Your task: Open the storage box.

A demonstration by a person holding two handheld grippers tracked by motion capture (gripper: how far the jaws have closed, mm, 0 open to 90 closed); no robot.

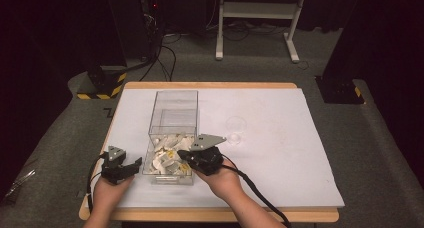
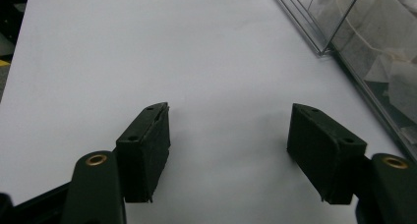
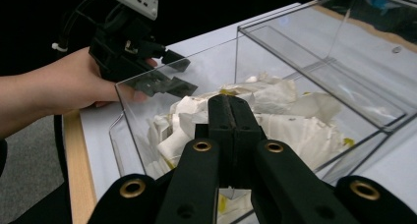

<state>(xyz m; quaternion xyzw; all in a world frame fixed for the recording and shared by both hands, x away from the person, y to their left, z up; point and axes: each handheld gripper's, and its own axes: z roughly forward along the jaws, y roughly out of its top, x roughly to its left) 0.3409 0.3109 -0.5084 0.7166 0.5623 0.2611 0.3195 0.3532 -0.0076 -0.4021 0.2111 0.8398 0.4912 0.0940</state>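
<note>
Held low at the near edge of the white-covered table (image 1: 280, 138): two hand-held grippers flanking a clear plastic box (image 1: 172, 133). At left, the left gripper (image 1: 131, 169) with jaws spread wide and nothing between them, hovering over bare tabletop just beside the box's left wall — that wall seen slanting past in the left gripper view (image 2: 344, 42). At right, the right gripper (image 3: 229, 117) with jaws pressed together, poised over the box's near end, just above a heap of white tea bags (image 3: 275, 116); whether anything is pinched between the jaws cannot be told. Tea bags piled in the near half of the box, some showing yellow tags, the far half see-through and bare. Beyond the right hand (image 1: 225, 180), a small clear round lid or dish (image 1: 236, 124) lying on the table, well apart from the box. Farther off — grey carpet, black cables (image 1: 167, 55), a yellow-and-black striped base (image 1: 102, 85) at left, and the white legs of a stand (image 1: 260, 18).
</note>
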